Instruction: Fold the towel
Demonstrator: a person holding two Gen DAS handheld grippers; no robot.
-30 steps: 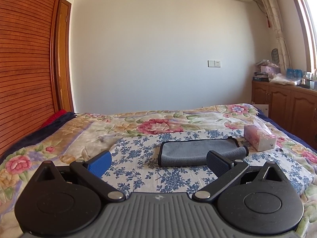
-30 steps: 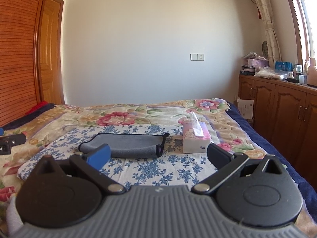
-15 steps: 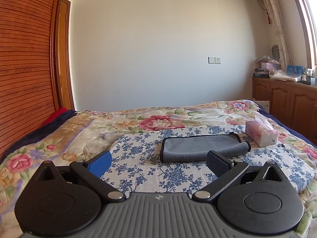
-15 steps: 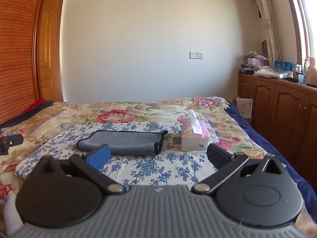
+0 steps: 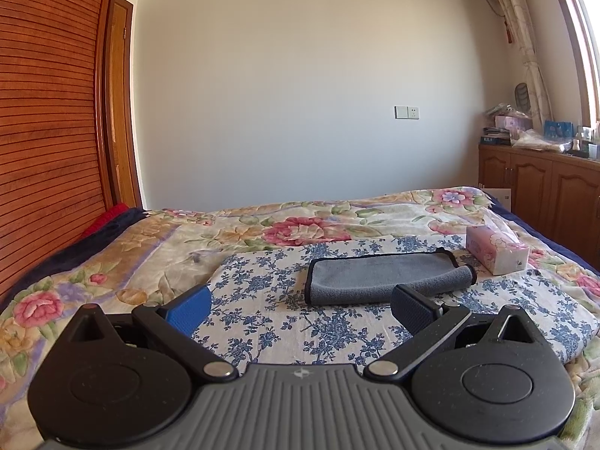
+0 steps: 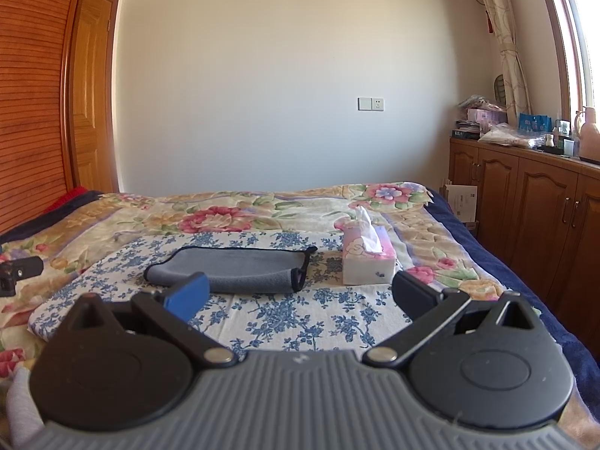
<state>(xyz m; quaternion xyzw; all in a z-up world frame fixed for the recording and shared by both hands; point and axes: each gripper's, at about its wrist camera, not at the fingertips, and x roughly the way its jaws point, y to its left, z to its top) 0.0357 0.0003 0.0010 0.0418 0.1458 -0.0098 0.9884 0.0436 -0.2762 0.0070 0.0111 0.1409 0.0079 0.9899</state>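
1. The left gripper [image 5: 300, 309] has its fingers [image 5: 187, 309] spread wide. They pinch nothing and touch nothing, hanging above the near part of the blue-flowered cloth [image 5: 262, 322].
2. The right gripper [image 6: 300, 296] is likewise spread wide, with nothing between its fingers [image 6: 412, 294] and no contact with anything. It also hangs over the near part of the blue-flowered cloth [image 6: 285, 315].
3. A small black part of the left gripper shows at the far left edge of the right wrist view, well apart from the towel.
4. The towel [image 5: 382, 275] lies flat on the blue-flowered cloth, beyond both pairs of fingers and apart from them. It is grey with a dark bound edge and already lies doubled over, with a rounded fold along its near side.
5. The towel's [image 6: 236, 268] long axis runs left to right across both views. Its open, dark-edged end points right, towards the tissue box.
6. The tissue box [image 6: 369, 258] stands just beside the towel's right end, on the right border of the blue-flowered cloth. It is pink and white, and a tissue sticks up from its top.
7. The blue-flowered cloth is spread on a bed [image 5: 300, 225] with a large-flowered cover, which reaches further back beyond the towel.
8. Right of the towel and further off, past the bed's edge, stands a wooden cabinet [image 6: 525, 195] with small items on top.
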